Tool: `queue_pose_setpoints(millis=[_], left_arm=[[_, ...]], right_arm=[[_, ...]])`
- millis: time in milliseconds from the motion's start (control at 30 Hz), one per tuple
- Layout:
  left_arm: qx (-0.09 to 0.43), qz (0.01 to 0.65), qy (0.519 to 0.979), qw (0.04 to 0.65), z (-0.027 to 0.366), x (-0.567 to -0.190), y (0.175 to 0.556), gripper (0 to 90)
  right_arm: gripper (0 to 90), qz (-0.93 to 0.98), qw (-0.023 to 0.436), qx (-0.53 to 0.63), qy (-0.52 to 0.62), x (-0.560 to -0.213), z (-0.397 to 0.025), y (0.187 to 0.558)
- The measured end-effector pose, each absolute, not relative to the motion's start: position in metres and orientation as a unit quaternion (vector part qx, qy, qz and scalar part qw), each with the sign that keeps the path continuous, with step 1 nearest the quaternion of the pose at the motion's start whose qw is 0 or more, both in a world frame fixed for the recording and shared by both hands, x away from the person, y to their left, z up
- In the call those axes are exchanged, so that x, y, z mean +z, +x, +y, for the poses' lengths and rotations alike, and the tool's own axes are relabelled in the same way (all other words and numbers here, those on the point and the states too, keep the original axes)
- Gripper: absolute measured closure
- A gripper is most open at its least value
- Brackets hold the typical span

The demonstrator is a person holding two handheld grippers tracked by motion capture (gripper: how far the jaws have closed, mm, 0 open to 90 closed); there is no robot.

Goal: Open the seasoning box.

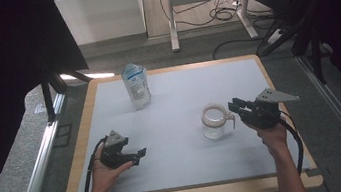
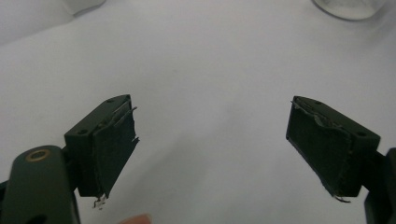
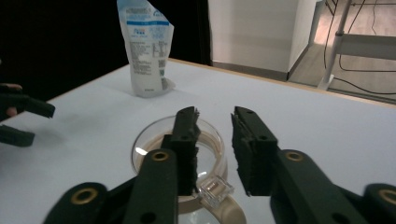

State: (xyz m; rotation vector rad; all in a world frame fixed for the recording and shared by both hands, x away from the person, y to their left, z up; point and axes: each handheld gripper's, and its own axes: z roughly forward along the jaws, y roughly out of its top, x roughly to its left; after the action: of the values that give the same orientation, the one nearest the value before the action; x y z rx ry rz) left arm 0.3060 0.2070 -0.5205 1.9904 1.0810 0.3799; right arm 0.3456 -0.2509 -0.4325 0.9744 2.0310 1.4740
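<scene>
Early stage, by the look of it: nothing is being held yet. The right gripper (image 1: 236, 105) is hovering just beside the glass jar (image 1: 216, 120), right at its handle side, jaws parted only narrowly w/ the handle (image 3: 219, 205) below and between them in the right gripper view. They aren't clamping anything; there's a gap of daylight between the pads. So I'd judge the approach is mostly done and the grasp itself is what's left, plus whatever is meant to happen w/ the pouch.

The left gripper (image 1: 141, 155) is sitting low over the near-left part of the table (image 1: 189, 169), jaws spread wide, nothing between them, well apart from the jar.

The jar is standing upright, right of centre on the white mat. The pouch (image 1: 136, 85) is standing at the far side, left of centre, top still looking sealed, tho it's too small to say for sure.

Materials: jar is clear glass, round, wide-mouthed, w/ a pale beige collar around the rim and a matching handle; a small clear block is sitting where the handle meets the rim, prob. a clasp. Pouch is soft white plastic film w/ blue print, crinkled, top pinched flat. Gripper pads (image 2: 112, 144) are matte black rubber, edges frayed. Table has a smooth white surface w/ a light wood border.
</scene>
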Motion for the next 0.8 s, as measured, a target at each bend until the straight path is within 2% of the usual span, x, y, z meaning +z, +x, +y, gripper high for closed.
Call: queue_pose_setpoints(millis=[33,133,233,467,500,533,800], left_arm=[[0.151,0.429,0.79,0.41,0.207,-0.521,0.306,15.8],[0.156,0.432,0.786,0.414,0.207,-0.52,0.307,16.6],[0.161,0.434,0.78,0.42,0.208,-0.52,0.307,16.8],[0.161,0.437,0.782,0.415,0.206,-0.52,0.306,19.7],[0.163,0.437,0.781,0.415,0.206,-0.52,0.306,21.1],[0.164,0.436,0.782,0.415,0.206,-0.519,0.305,26.3],[0.165,0.433,0.784,0.413,0.203,-0.52,0.304,28.7]], right_arm=[[75.9,0.735,0.223,0.534,0.353,-0.432,-0.251,0.346],[86.7,0.744,0.224,0.521,0.353,-0.437,-0.253,0.346],[89.7,0.747,0.223,0.515,0.355,-0.442,-0.253,0.348],[89.8,0.75,0.219,0.512,0.356,-0.444,-0.25,0.347],[89.8,0.751,0.22,0.512,0.354,-0.444,-0.248,0.346],[89.8,0.753,0.22,0.511,0.353,-0.444,-0.247,0.345],[89.8,0.754,0.228,0.499,0.362,-0.448,-0.247,0.347]])
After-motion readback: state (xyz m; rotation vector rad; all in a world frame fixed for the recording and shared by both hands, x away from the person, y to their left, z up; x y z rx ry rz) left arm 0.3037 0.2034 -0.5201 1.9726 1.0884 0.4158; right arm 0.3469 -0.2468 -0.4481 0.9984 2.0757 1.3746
